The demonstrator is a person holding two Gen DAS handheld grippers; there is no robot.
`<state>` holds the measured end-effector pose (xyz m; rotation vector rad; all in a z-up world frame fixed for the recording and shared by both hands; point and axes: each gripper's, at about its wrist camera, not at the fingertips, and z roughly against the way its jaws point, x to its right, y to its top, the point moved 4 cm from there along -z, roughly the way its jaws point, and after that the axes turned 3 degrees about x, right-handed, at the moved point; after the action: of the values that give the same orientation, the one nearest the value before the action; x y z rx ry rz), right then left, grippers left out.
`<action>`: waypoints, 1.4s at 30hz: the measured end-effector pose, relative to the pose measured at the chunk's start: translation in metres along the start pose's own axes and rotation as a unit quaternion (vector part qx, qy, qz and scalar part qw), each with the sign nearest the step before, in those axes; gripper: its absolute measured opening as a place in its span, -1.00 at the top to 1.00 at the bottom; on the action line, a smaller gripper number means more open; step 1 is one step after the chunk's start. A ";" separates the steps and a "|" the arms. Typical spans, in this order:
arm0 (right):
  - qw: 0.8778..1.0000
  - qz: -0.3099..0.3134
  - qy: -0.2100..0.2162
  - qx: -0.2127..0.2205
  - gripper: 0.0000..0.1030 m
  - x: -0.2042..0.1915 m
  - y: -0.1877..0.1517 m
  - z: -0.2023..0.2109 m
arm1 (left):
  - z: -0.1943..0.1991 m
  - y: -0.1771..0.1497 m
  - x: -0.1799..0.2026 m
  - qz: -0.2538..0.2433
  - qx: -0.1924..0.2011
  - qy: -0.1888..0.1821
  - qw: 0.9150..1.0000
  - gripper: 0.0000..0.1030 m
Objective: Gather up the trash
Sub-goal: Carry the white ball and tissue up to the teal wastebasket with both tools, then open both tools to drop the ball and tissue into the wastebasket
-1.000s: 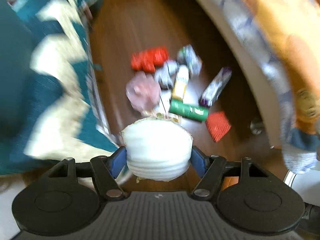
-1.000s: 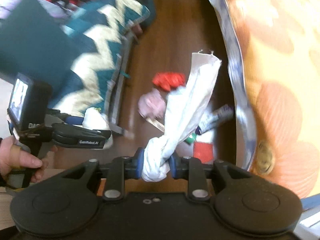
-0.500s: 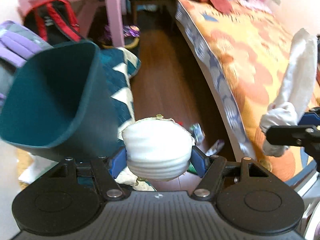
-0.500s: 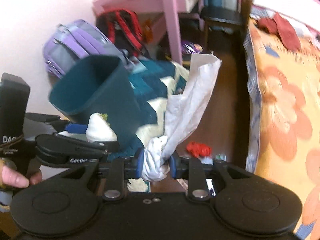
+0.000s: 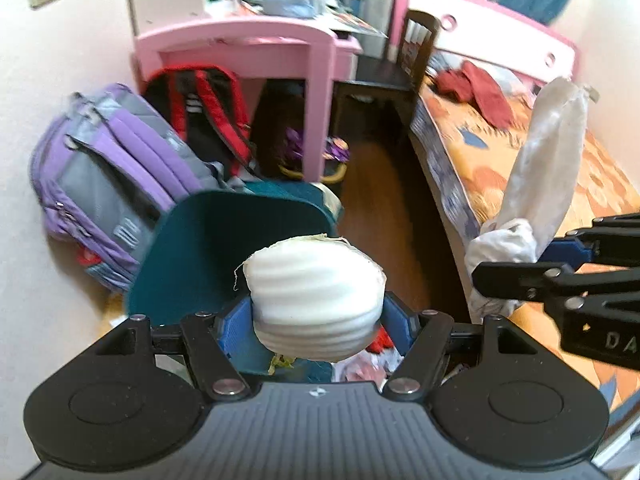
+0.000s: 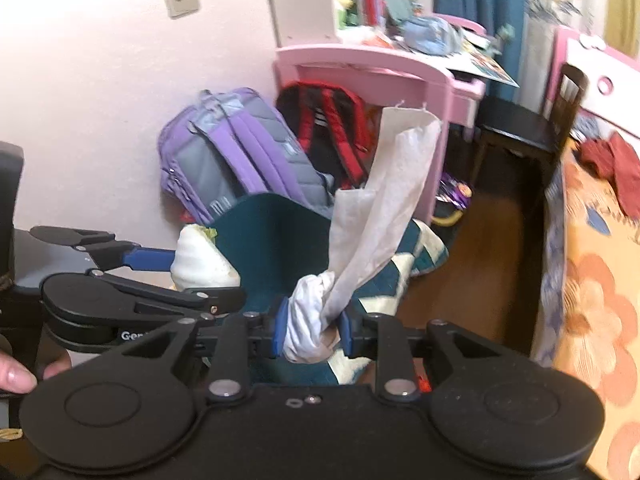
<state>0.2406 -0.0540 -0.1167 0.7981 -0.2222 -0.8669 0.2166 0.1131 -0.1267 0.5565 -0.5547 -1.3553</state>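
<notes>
While teal bin (image 5: 224, 256) sits below | left fingers (image 5: 316, 326) clamp white cup (image 5: 316, 296) | right fingers (image 6: 312, 330) clamp tissue (image 6: 360, 224)

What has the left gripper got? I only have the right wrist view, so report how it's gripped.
Observer: The left gripper is shut on a white ribbed cup-shaped item, with one blue pad pressing on each side.
Operator: Check the floor beneath it.
Observer: A red scrap and pale crumpled litter show below the item, between the fingers.
</notes>
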 end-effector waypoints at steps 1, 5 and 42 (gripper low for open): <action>1.000 0.005 0.004 0.001 0.53 -0.006 0.006 -0.005 | 0.000 0.007 -0.007 0.003 0.004 0.004 1.000 -0.34; 0.999 0.023 0.022 -0.003 0.53 -0.029 0.022 -0.028 | 0.003 0.016 -0.039 0.017 0.011 0.021 1.000 -0.34; 0.972 0.062 -0.019 -0.227 0.42 -0.078 -0.031 -0.221 | -0.185 -0.022 -0.117 -0.041 -0.241 -0.024 0.969 -0.40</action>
<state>0.2782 0.1109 -0.2821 0.3363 -0.0981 -0.7752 0.3067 0.2357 -0.2855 0.1508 -0.2251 -1.5196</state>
